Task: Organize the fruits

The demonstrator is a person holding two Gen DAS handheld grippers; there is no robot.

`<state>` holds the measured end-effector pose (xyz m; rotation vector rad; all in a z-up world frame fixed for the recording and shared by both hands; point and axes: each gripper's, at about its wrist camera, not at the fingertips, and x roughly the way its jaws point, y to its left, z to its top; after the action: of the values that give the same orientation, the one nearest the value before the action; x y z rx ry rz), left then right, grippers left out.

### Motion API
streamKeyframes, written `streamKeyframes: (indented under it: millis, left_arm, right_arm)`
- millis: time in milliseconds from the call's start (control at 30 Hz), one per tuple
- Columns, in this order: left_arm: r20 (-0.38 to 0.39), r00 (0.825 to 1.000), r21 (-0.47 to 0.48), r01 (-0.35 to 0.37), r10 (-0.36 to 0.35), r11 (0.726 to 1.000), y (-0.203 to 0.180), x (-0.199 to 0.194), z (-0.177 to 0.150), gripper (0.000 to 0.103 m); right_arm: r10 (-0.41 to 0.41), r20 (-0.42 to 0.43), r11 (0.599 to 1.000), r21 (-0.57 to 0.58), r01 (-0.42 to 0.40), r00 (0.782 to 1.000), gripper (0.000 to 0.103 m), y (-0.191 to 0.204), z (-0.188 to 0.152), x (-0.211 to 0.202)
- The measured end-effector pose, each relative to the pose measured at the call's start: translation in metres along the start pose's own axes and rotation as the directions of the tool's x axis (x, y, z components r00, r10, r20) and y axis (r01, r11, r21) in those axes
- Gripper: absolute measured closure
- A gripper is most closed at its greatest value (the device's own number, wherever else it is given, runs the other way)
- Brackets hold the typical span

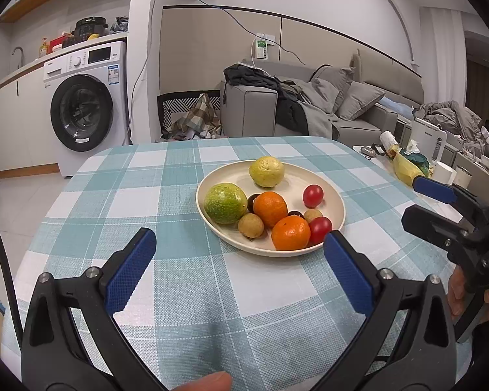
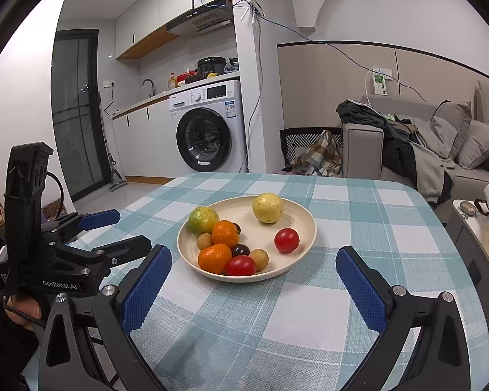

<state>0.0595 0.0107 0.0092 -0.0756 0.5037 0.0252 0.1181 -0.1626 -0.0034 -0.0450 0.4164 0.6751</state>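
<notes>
A cream plate (image 1: 329, 195) (image 2: 304, 224) sits on the checked tablecloth and holds a yellow guava (image 1: 266, 171) (image 2: 267, 208), a green guava (image 1: 225, 203) (image 2: 202, 220), two oranges (image 1: 270, 208) (image 2: 214, 258), two red tomatoes (image 1: 313, 195) (image 2: 286, 240), some small brown longans (image 1: 250, 225) and dark fruits. My left gripper (image 1: 239, 247) is open and empty, just in front of the plate's near rim; it shows at the left of the right wrist view (image 2: 127, 228). My right gripper (image 2: 254, 262) is open and empty, near the plate's front; it shows at the right of the left wrist view (image 1: 422, 202).
The table (image 1: 179, 195) has a blue and white checked cloth. A side table (image 1: 407, 159) at the right carries a white kettle, cups and a yellow bag. A washing machine (image 1: 84, 97) and a grey sofa (image 1: 309, 104) stand beyond the table.
</notes>
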Motion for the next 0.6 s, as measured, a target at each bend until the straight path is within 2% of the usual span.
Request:
streamKeyframes:
  millis: [600]
  left_arm:
    - [0.002,1.0,-0.001,-0.004,0.004,1.0,0.0004,-0.0014,0.0003,0.001]
  right_arm:
    - [0.0,0.0,1.0,0.009,0.0,1.0,0.0,-0.0006,-0.0006,-0.001]
